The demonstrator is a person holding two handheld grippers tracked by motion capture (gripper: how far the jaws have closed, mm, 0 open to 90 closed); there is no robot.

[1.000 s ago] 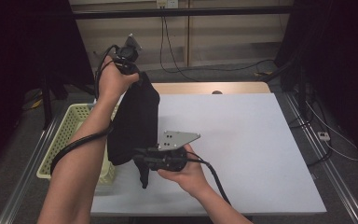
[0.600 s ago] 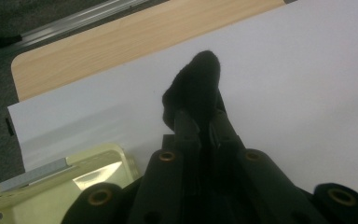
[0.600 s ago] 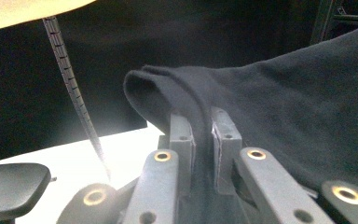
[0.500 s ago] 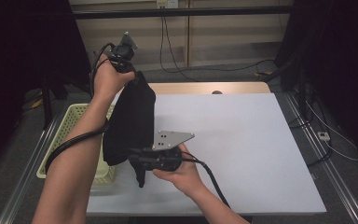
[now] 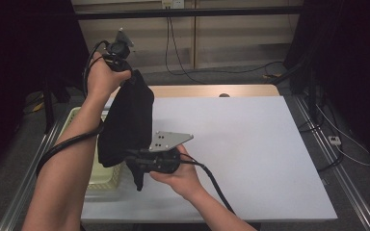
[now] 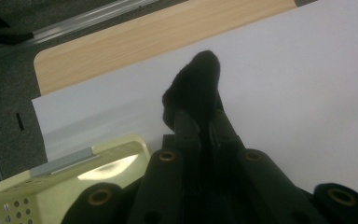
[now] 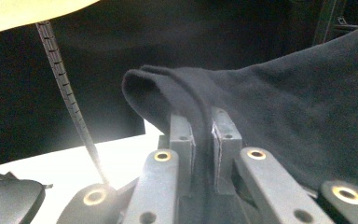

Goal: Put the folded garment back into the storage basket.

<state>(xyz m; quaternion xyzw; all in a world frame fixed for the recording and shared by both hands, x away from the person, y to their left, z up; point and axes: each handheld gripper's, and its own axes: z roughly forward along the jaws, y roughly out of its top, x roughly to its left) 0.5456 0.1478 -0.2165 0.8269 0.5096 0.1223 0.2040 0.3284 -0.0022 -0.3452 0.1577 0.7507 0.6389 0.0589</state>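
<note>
Above the table's [image 5: 250, 144] left edge, by the pale basket [image 5: 107, 174], you hold a black cloth [image 5: 127, 122] hanging w/ no readable label or print, top pinched tight in your left gripper [image 5: 127, 72], lower edge clamped in your right gripper [image 5: 134, 161].

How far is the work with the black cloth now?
Done: the black cloth is lifted out of the pale basket and hangs in the air. In hand: the left tongs pinch its top end high, the right tongs pinch its lower edge. Left: no part of it lies on the white table yet; spreading or folding probably comes next.
</note>
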